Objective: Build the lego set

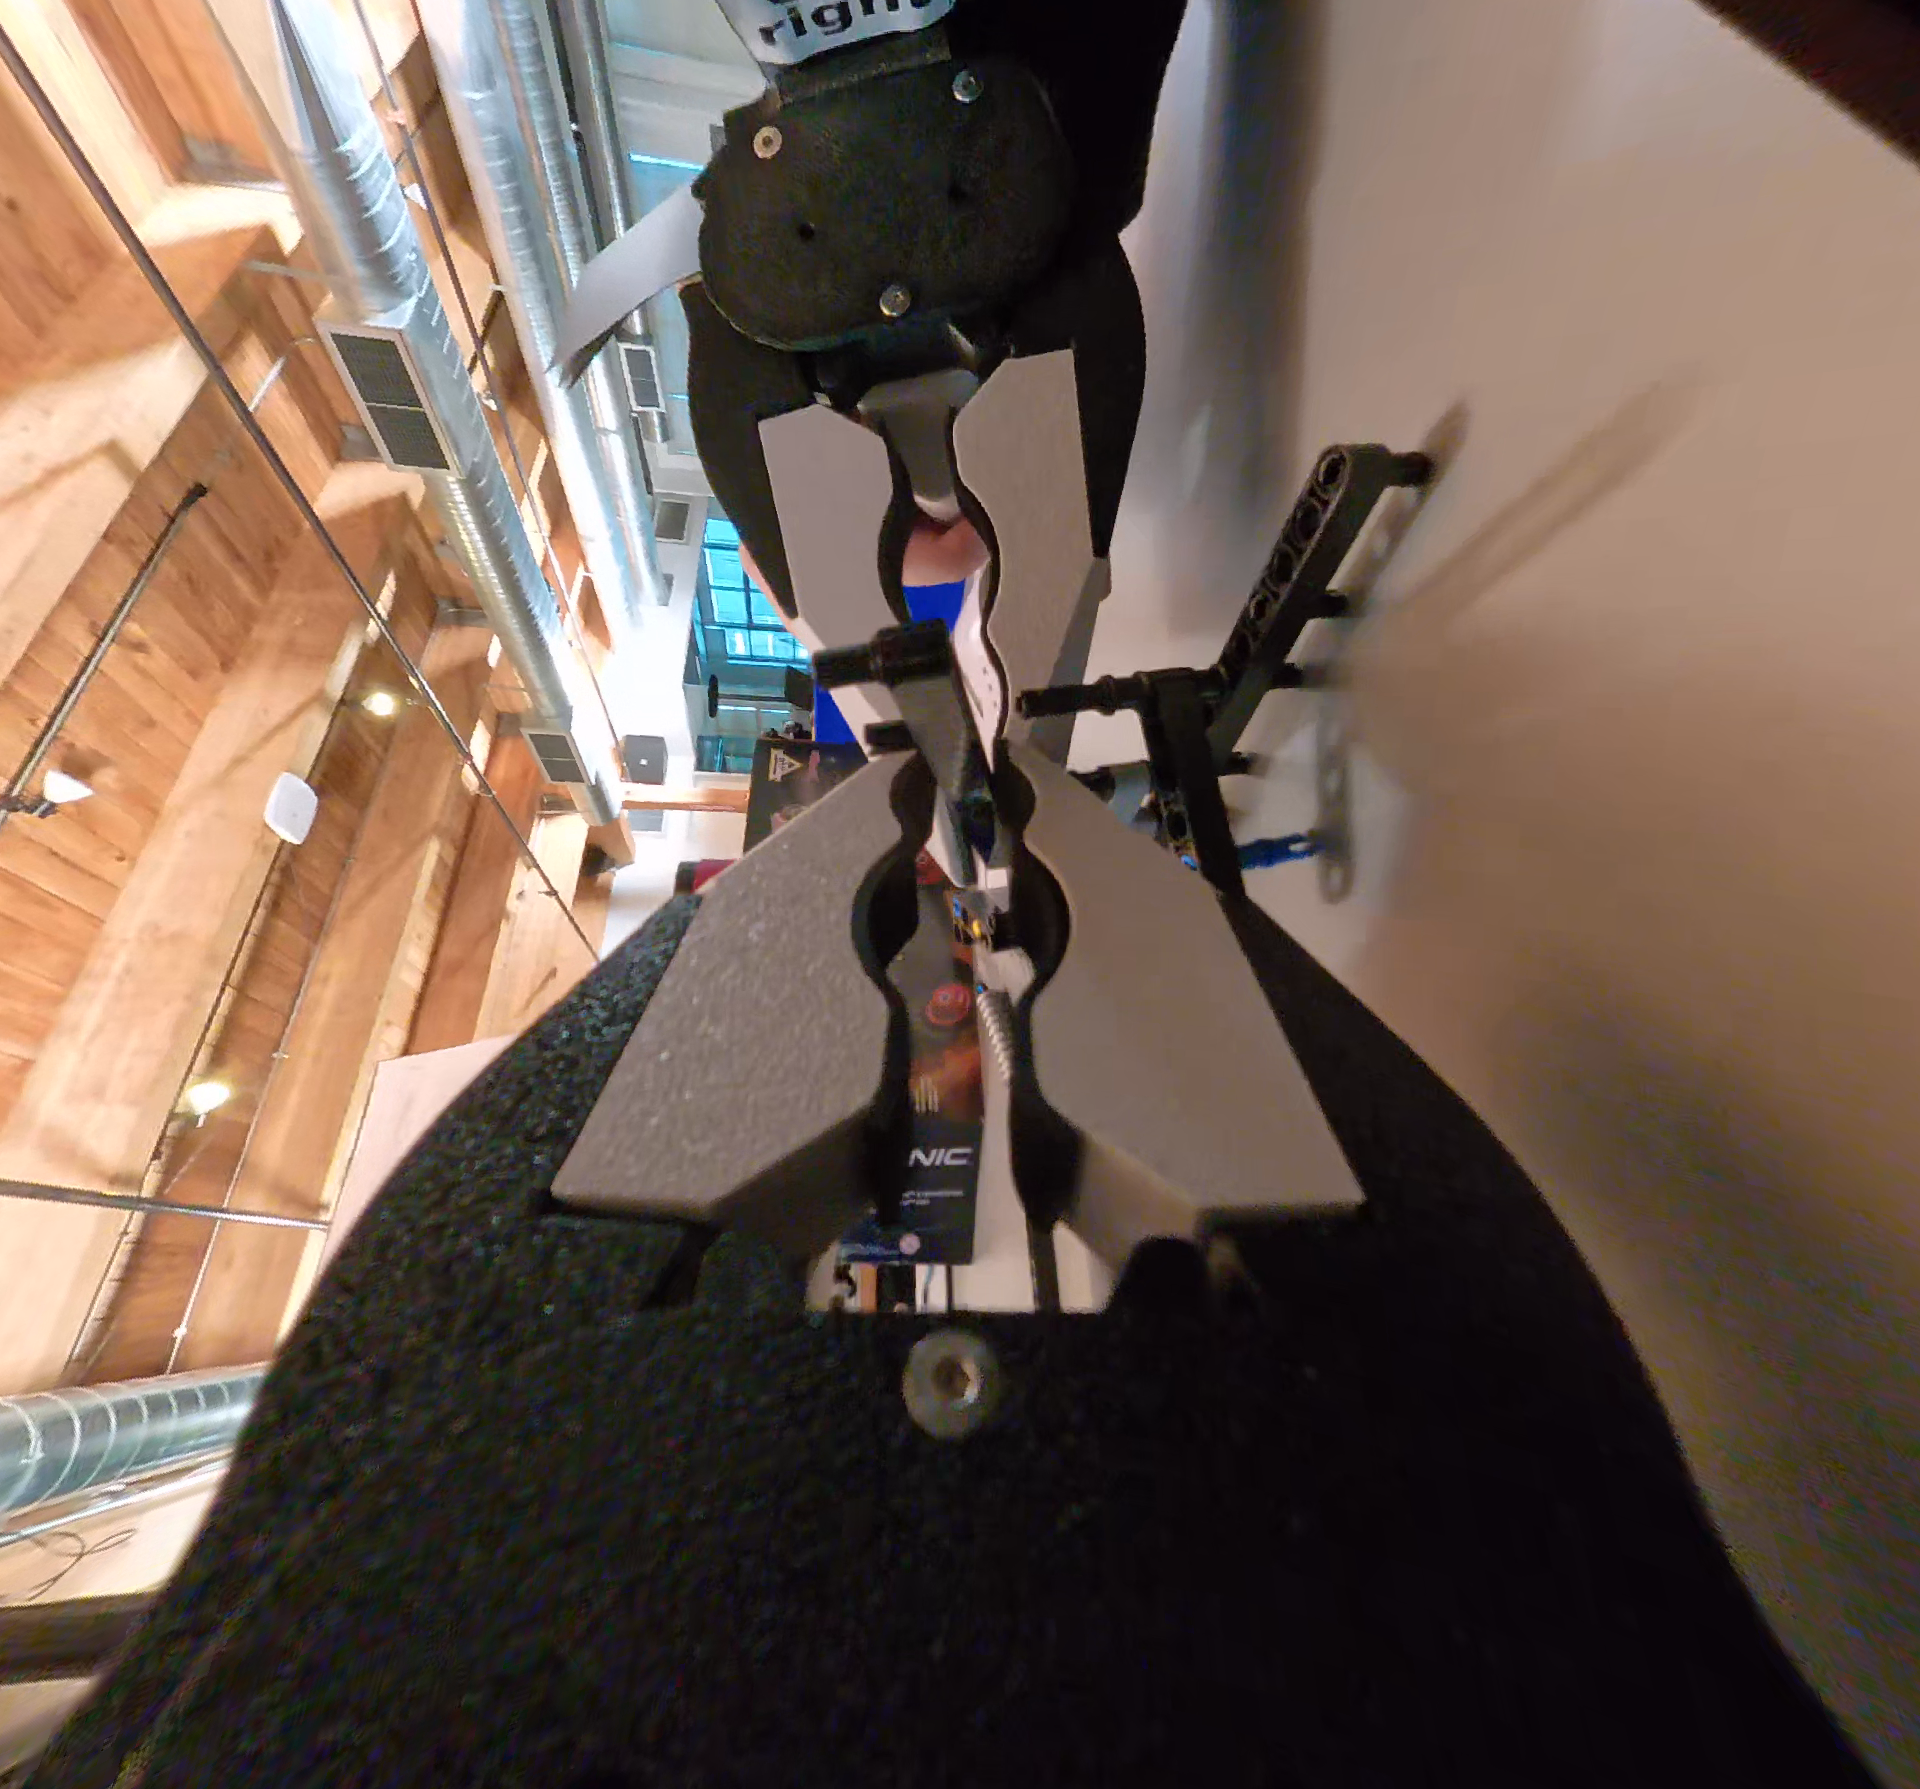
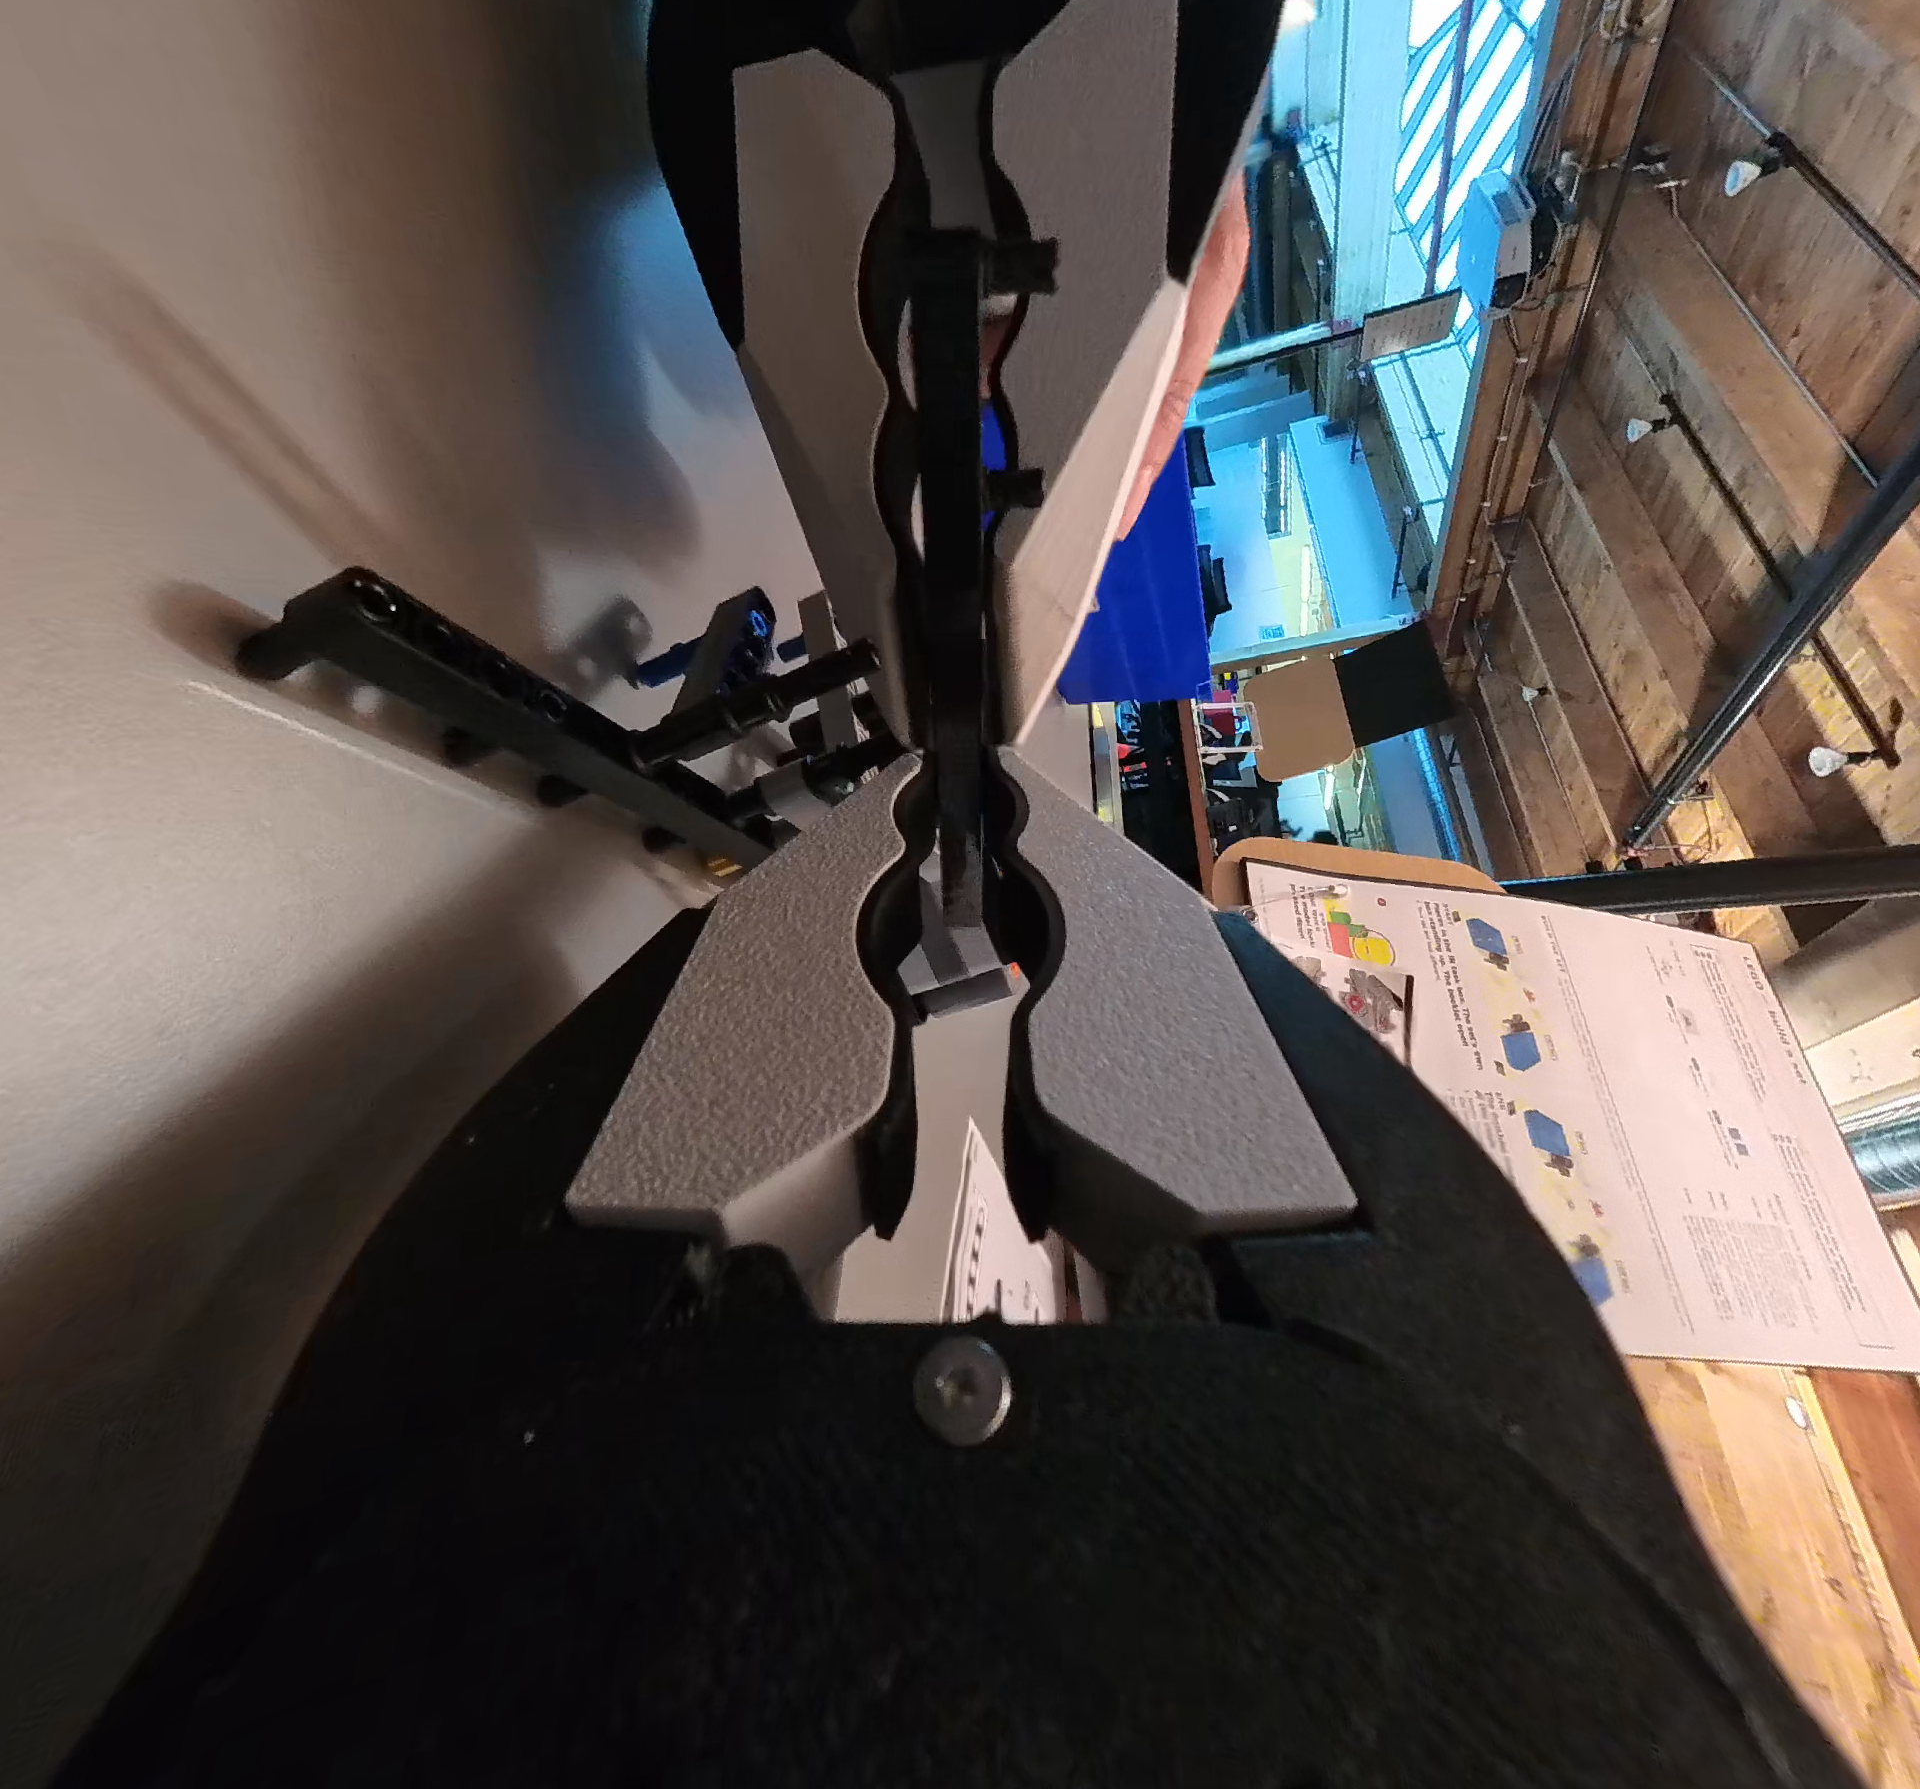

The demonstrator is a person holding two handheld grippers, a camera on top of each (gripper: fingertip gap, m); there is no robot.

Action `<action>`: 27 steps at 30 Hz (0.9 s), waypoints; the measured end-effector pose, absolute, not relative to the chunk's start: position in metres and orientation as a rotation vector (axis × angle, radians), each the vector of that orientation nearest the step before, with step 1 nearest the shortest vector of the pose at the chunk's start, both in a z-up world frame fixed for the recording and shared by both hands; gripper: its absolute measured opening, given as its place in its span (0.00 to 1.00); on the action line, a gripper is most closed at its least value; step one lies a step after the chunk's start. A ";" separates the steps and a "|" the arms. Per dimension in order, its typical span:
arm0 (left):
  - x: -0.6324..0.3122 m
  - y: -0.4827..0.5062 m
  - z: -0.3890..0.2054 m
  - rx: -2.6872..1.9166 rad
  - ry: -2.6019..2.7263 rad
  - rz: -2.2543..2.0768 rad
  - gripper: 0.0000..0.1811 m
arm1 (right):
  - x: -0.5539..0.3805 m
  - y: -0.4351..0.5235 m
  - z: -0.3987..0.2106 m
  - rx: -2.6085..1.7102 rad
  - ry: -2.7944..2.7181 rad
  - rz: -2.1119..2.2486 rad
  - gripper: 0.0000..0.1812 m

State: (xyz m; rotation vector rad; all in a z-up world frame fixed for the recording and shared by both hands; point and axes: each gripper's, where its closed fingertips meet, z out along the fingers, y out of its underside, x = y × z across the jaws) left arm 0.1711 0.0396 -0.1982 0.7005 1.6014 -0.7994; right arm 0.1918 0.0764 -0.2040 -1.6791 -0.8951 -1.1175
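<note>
The left gripper (image 1: 977, 809), low in the left wrist view, and right gripper (image 2: 961, 768) have jaws nearly closed on one black studded lego beam (image 2: 951, 534), mid-frame. Part-built black lego frame (image 1: 1288, 596) rests right, on the white worktop (image 1: 1558, 700). Judged mid-assembly: next, align beam to frame.
</note>
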 end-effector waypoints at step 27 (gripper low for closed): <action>0.173 0.080 -0.176 0.395 1.604 -0.752 0.03 | 0.229 0.054 -0.210 -1.816 -1.022 -1.390 0.28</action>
